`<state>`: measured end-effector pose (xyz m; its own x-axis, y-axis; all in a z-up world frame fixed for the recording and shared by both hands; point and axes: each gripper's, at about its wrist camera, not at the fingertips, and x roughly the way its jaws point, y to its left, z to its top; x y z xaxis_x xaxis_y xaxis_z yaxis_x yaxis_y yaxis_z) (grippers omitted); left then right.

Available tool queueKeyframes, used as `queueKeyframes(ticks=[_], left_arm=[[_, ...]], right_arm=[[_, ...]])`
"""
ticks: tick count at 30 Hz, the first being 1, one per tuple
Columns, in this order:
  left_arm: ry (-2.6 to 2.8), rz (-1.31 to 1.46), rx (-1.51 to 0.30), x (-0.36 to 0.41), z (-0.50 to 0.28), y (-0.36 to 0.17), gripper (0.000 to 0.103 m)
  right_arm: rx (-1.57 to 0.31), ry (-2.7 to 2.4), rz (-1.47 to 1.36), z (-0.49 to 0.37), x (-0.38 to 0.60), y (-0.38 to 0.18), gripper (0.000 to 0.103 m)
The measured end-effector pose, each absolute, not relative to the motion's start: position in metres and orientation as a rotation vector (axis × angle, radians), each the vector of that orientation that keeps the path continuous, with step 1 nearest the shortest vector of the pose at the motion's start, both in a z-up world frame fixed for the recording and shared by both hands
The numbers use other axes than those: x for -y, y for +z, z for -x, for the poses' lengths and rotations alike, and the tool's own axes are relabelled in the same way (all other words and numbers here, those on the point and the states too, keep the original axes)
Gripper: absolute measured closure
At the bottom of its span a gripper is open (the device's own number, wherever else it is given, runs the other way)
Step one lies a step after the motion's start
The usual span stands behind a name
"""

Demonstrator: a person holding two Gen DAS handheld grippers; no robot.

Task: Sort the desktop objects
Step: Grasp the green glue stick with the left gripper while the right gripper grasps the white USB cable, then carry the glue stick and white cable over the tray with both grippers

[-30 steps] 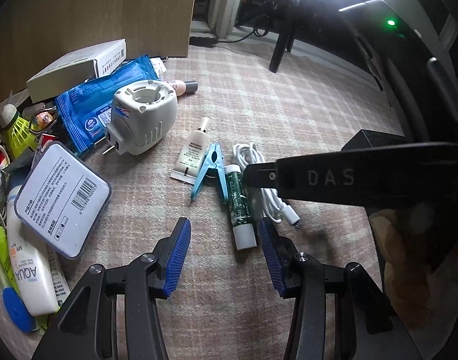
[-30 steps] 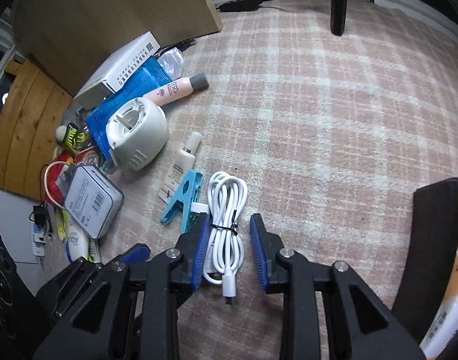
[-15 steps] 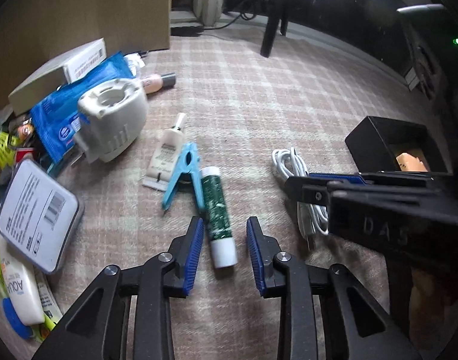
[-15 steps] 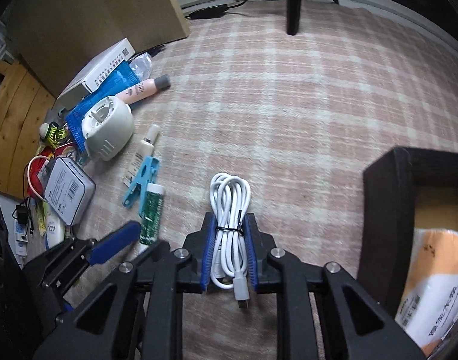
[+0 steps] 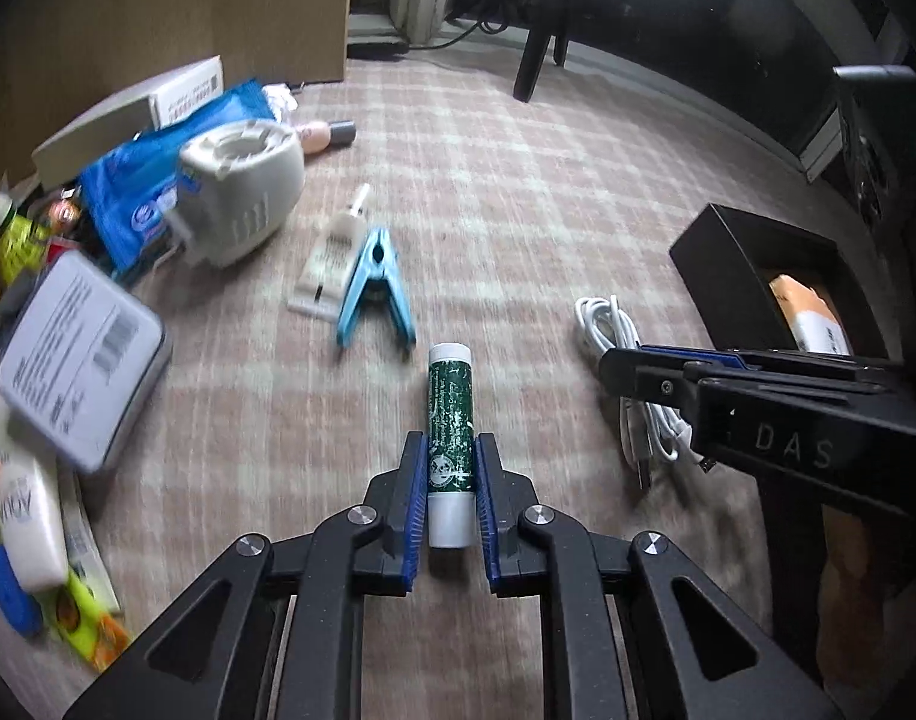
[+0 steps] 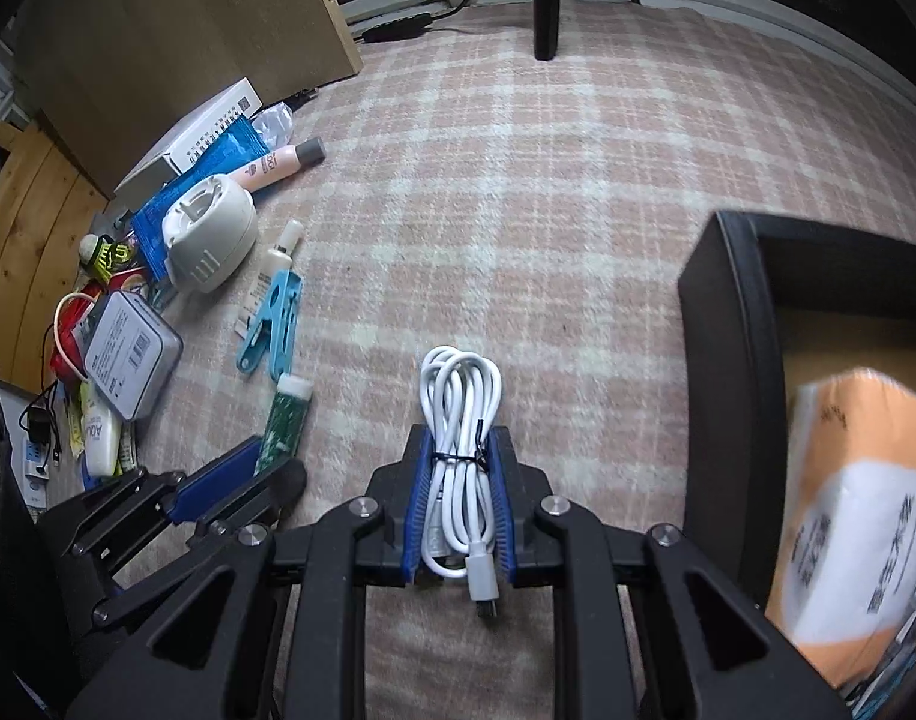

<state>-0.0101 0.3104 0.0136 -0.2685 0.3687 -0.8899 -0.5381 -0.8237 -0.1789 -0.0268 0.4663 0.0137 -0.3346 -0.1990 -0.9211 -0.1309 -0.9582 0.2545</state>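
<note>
A green stick with white ends [image 5: 450,402] lies on the checked cloth, and my left gripper [image 5: 451,450] is shut on its near half. In the right wrist view the same stick [image 6: 287,420] shows beside the left gripper [image 6: 242,474]. My right gripper [image 6: 458,444] is shut on a tied coil of white cable [image 6: 458,384], whose plug hangs out behind the pads. From the left wrist view the cable [image 5: 602,324] sticks out of the right gripper [image 5: 626,360]. An open black box [image 6: 728,360] stands just right of it with an orange packet [image 6: 848,480] inside.
A blue clothes peg [image 5: 371,294] and a small white tube [image 5: 329,270] lie ahead of the stick. At the left are a white round plug-in device [image 5: 236,204], a blue packet [image 5: 128,210], a grey tin [image 5: 74,354] and other clutter. A dark furniture leg [image 5: 533,66] stands at the back.
The left jaws came together on the green stick. The right jaws closed on the cable and carried it to the right, closer to the black box.
</note>
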Motion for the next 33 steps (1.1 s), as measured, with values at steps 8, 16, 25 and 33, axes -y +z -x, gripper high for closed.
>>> queueKeyframes(ticks=[8, 16, 25, 33], left_arm=[[2.141, 1.375, -0.176, -0.302, -0.007, 0.043, 0.089], [2.116, 1.265, -0.169, -0.328, -0.033, 0.084, 0.089], [1.976, 1.166, -0.217, -0.400, -0.082, 0.101, 0.089], [1.841, 1.123, -0.301, -0.460, -0.135, 0.099, 0.089]], right_arm=[[0.481, -2.538, -1.729, -0.006, -0.472, 0.029, 0.084], [0.525, -2.650, -1.612, -0.043, -0.496, 0.070, 0.084], [0.589, -2.877, -1.527, -0.117, -0.559, 0.106, 0.084], [0.742, -3.010, -1.573, -0.180, -0.626, 0.105, 0.084]])
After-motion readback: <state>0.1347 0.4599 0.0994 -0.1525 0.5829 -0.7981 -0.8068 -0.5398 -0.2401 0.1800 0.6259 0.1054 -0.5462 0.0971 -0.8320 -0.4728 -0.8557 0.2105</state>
